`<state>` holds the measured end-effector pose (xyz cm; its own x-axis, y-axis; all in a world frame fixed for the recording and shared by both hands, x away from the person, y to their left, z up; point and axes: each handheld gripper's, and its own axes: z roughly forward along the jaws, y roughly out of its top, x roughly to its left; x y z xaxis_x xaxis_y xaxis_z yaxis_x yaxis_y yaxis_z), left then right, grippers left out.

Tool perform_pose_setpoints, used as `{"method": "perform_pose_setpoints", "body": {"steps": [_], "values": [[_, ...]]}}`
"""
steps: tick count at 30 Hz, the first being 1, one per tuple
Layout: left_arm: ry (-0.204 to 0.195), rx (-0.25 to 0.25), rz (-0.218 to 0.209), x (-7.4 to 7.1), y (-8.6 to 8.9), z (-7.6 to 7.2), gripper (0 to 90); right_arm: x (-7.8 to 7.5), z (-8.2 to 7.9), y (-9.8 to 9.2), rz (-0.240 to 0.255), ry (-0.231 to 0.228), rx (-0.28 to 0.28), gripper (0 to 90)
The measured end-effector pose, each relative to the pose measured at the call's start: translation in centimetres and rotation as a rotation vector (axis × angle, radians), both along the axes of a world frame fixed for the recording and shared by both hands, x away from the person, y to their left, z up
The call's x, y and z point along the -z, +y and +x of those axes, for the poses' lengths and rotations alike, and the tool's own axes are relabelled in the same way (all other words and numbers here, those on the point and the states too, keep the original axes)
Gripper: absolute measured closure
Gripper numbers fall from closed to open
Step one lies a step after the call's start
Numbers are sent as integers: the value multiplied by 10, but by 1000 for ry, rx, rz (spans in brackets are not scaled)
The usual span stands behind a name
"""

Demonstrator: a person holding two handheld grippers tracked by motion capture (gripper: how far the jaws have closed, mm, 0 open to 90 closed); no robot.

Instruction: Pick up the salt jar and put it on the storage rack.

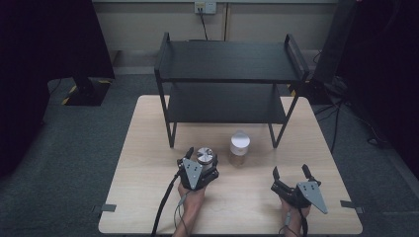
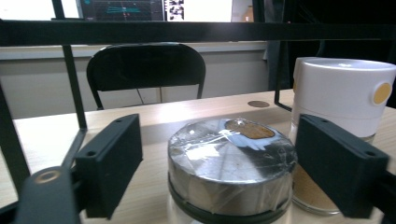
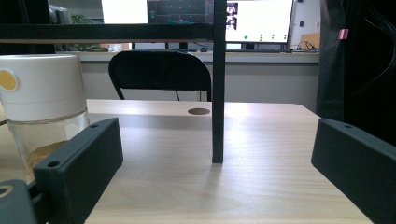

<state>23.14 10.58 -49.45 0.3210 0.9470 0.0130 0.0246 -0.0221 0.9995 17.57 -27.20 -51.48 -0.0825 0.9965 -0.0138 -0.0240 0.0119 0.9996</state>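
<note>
Silver-lidded jar (image 2: 231, 168) is seen standing upright on the wooden table (image 1: 148, 163), in front of the black two-level shelf (image 1: 227, 81) and just beside the white-lidded jar (image 1: 239, 144). In the left gripper view its lid is covered with a wrinkled clear film and sits between the two black jaws. A gap is seen on each side of the lid, so the left gripper (image 1: 200, 157) is judged to be parted around the jar and not yet pressing on it. The right gripper (image 1: 291, 174) is held well apart, near the front right part of the table, with its jaws spread and nothing between them.

Several things could go wrong from here. The film on the lid looks smooth and shiny, so the jar could slip from the pads when it is lifted, if the grip is taken only on the lid. The jar is not centred between the jaws, as it is nearer to one of them; this one would touch first and the jar could be pushed sideways or tipped. The white-lidded jar stands close, so it could be knocked by the outer jaw. If the lid is loose, only the lid could come up.
</note>
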Motion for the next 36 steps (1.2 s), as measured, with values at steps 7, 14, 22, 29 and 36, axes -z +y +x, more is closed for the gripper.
{"method": "perform_pose_setpoints", "body": {"steps": [7, 14, 22, 29, 36], "values": [[21, 16, -16, 2, 3, 4, 204, 0, 0, 0, 0, 0, -2, 6], [32, 24, -28, 1, 3, 5, 233, 0, 0, 0, 0, 0, -2, 6], [27, 20, -28, 3, 1, 4, 260, 0, 0, 0, 1, 0, -2, 6], [18, 12, -15, 7, 0, 4, 292, 0, 0, -1, 3, -1, -6, 6], [-12, 6, -8, 13, -3, 1, 348, 0, 0, -1, 3, -3, -6, 6]]}}
